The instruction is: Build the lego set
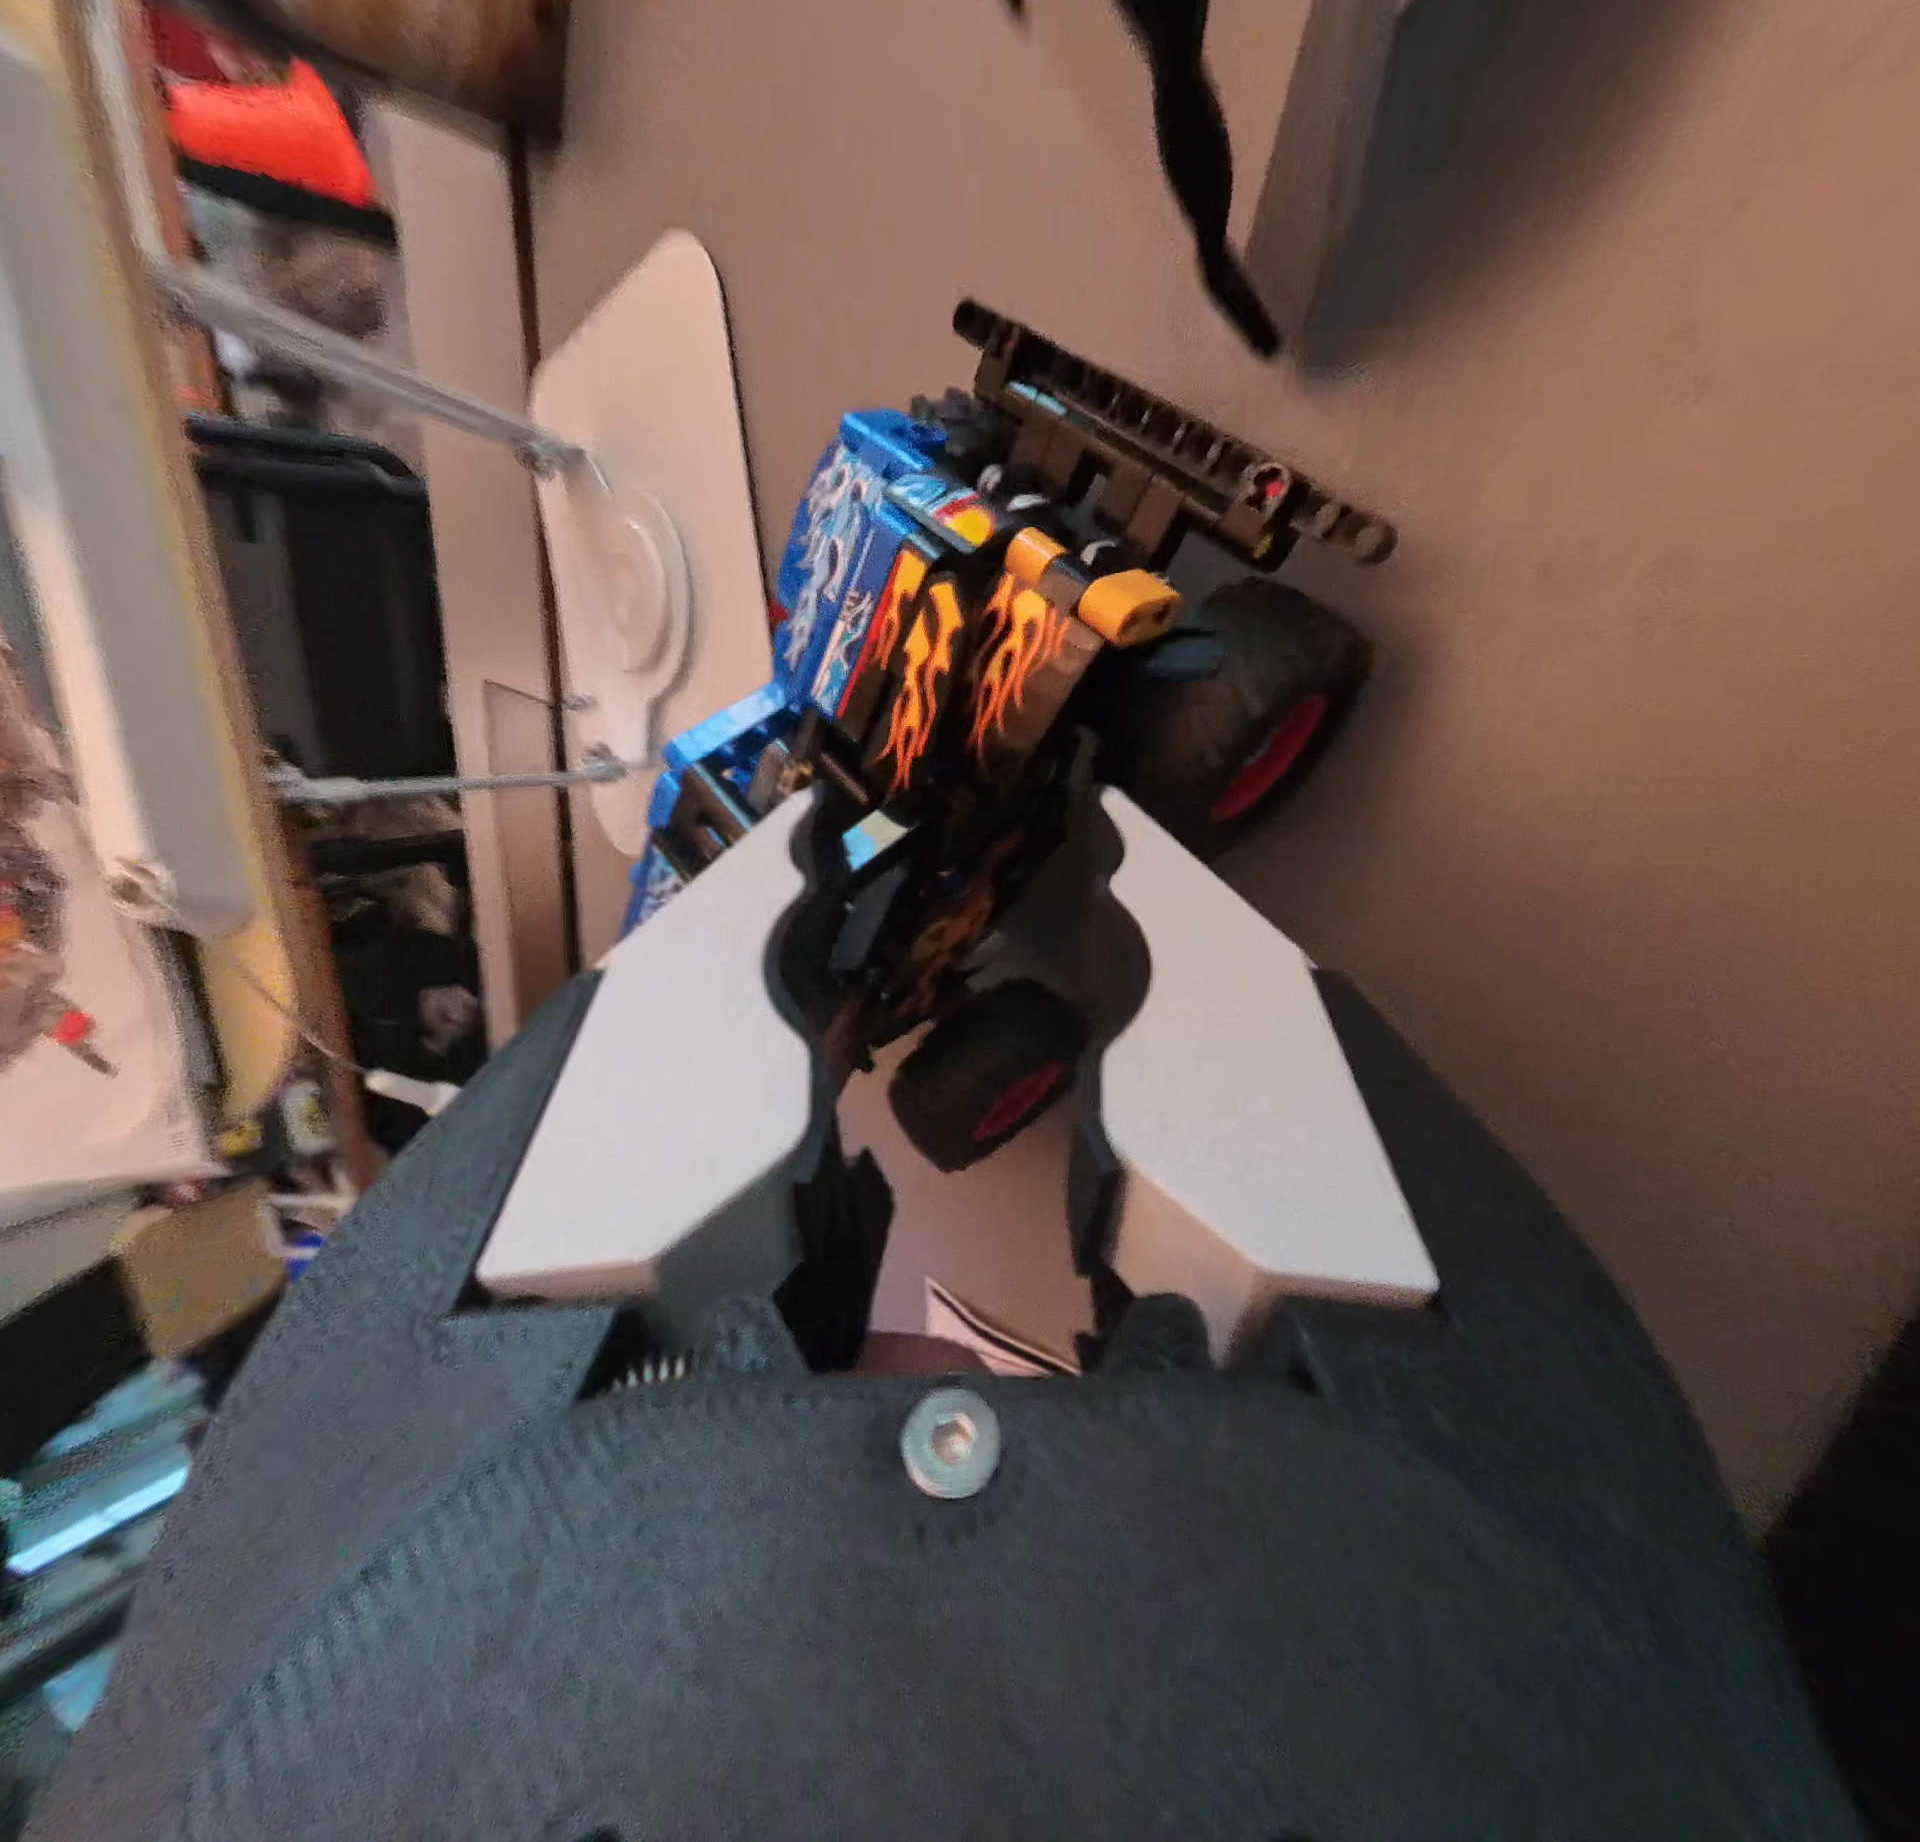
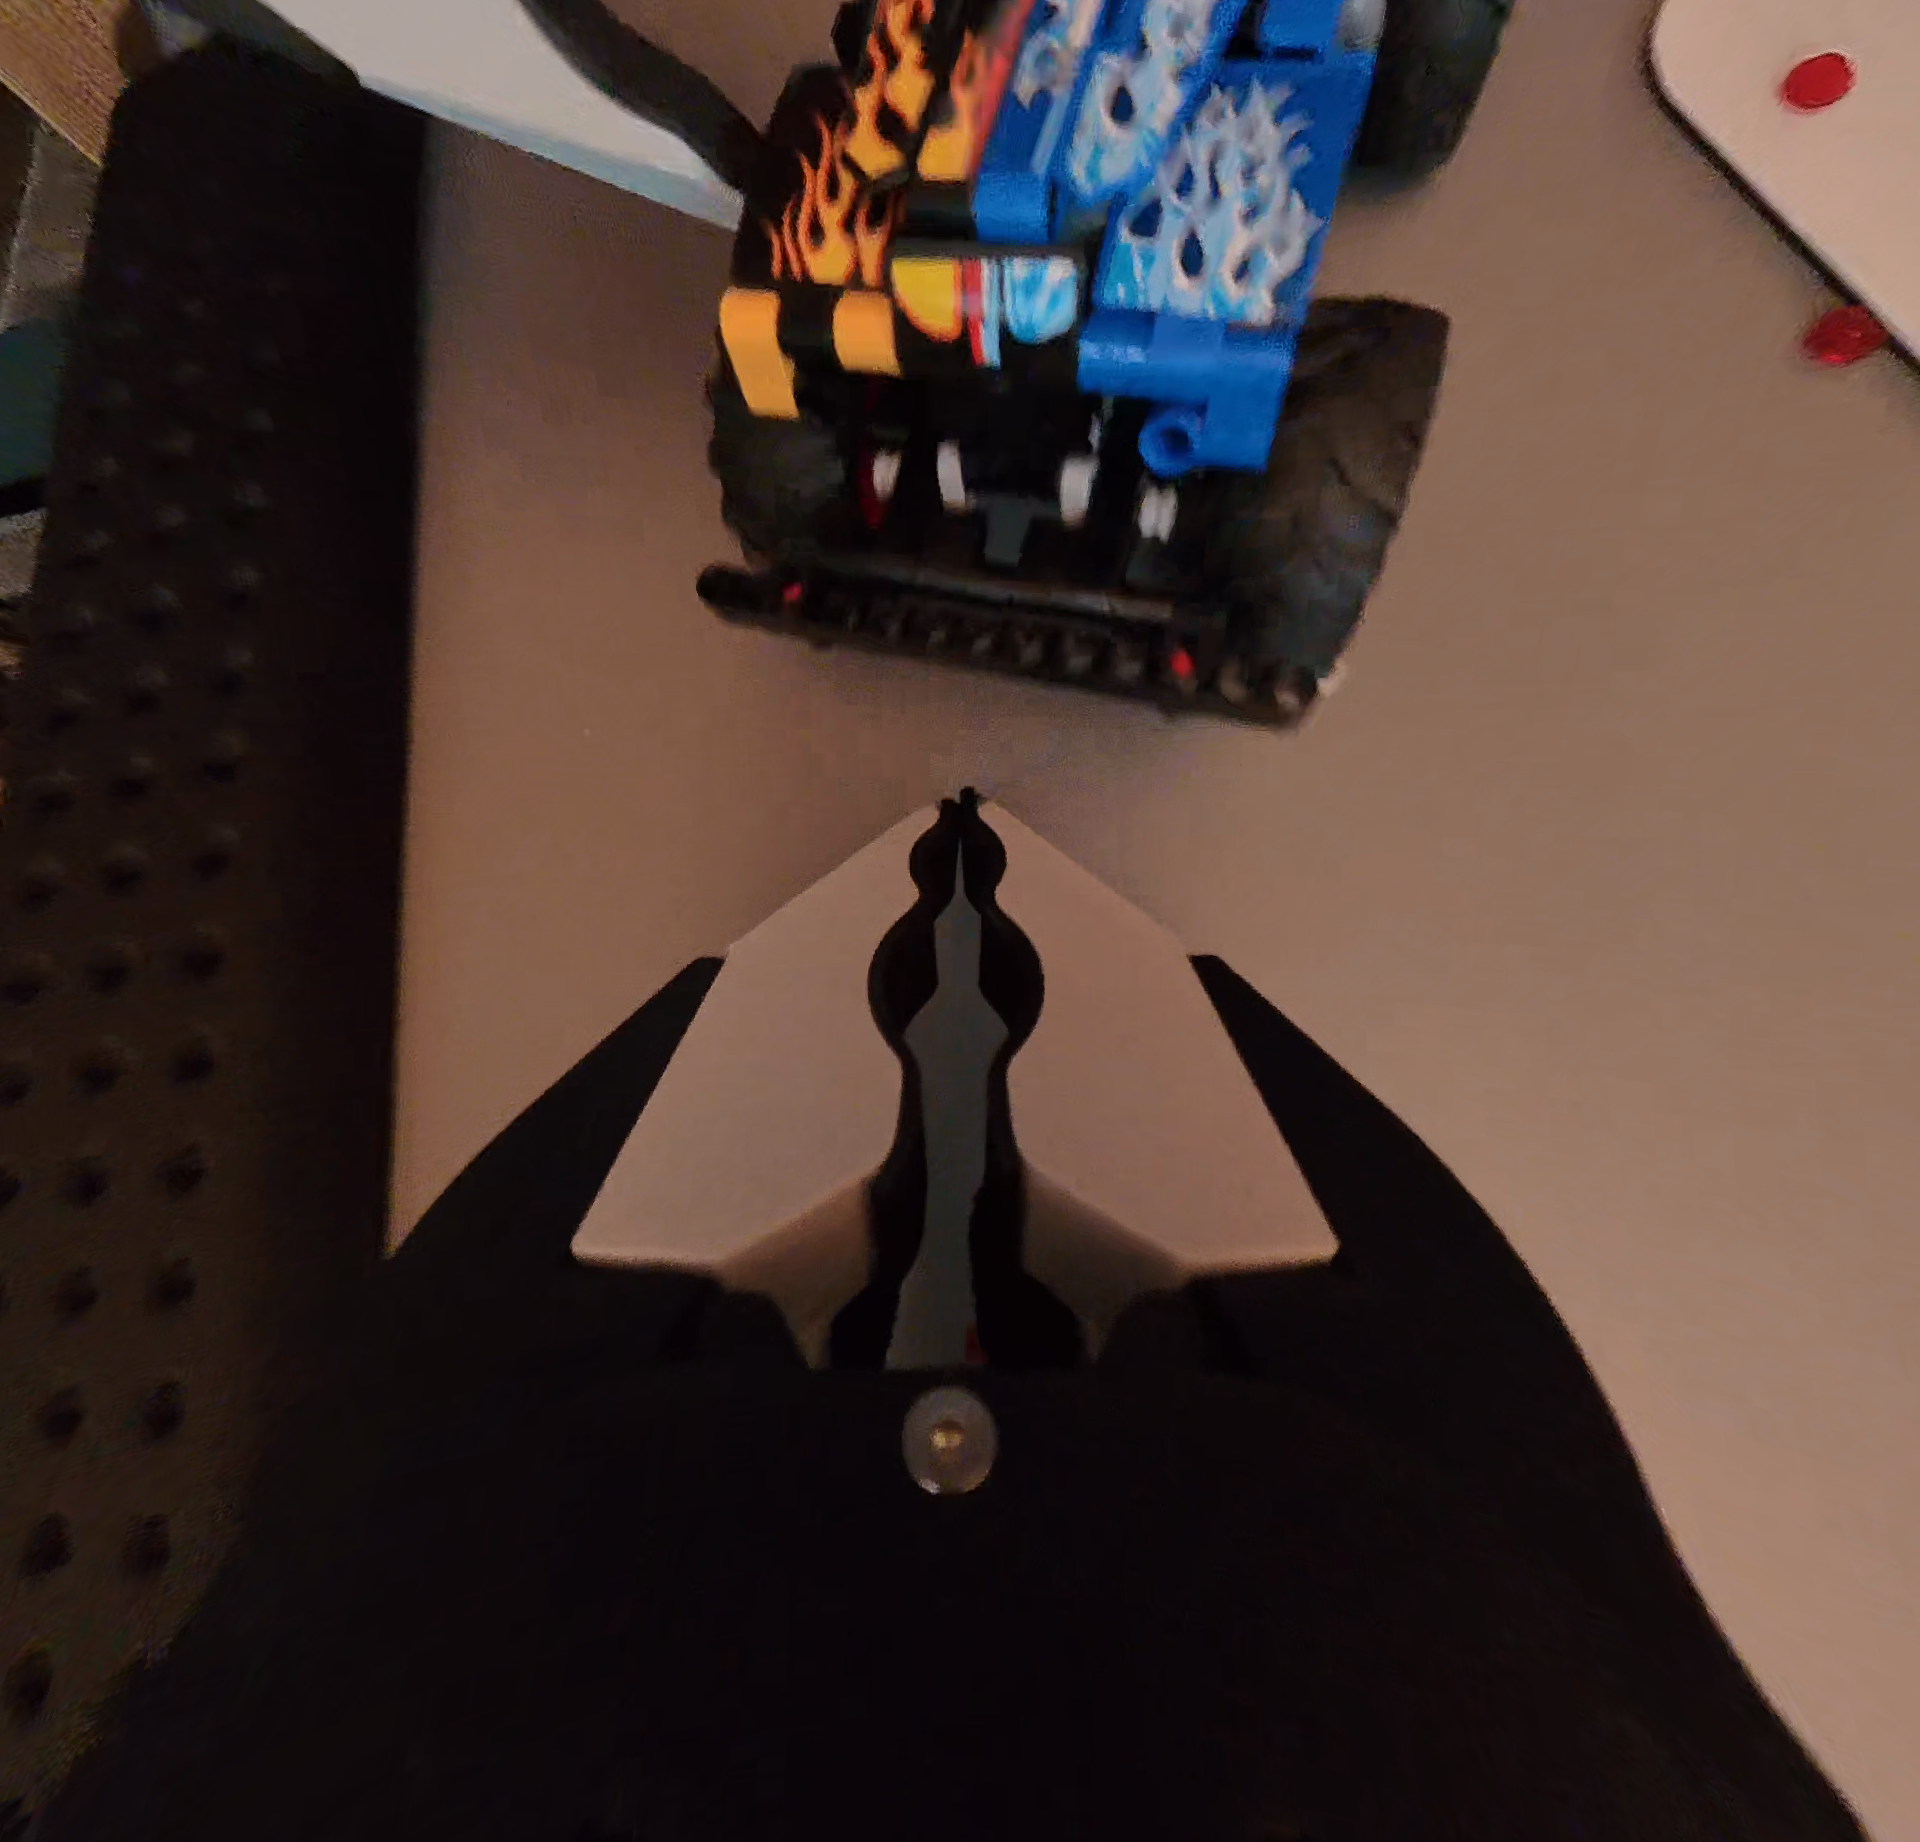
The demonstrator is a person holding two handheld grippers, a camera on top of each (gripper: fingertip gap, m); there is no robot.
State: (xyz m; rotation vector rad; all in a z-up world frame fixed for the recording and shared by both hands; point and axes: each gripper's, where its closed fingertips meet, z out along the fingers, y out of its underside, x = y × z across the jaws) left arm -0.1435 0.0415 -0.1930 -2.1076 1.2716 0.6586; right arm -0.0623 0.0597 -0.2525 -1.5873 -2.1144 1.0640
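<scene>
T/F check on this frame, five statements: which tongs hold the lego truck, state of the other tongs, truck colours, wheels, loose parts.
1. The left tongs grip the lego truck. True.
2. The right tongs are wide open. False: they are shut, empty, short of the truck.
3. The truck is half blue, half black with orange flames. True.
4. Its wheel hubs are yellow. False: red.
5. Small red pieces lie on and beside a white tray. True.

Black, rough printed bodies on left gripper (image 1: 951,805) and right gripper (image 2: 961,805); white wedge fingers (image 1: 675,1075), wavy black inner pads; silver screw (image 1: 948,1441) at six o'clock.
</scene>
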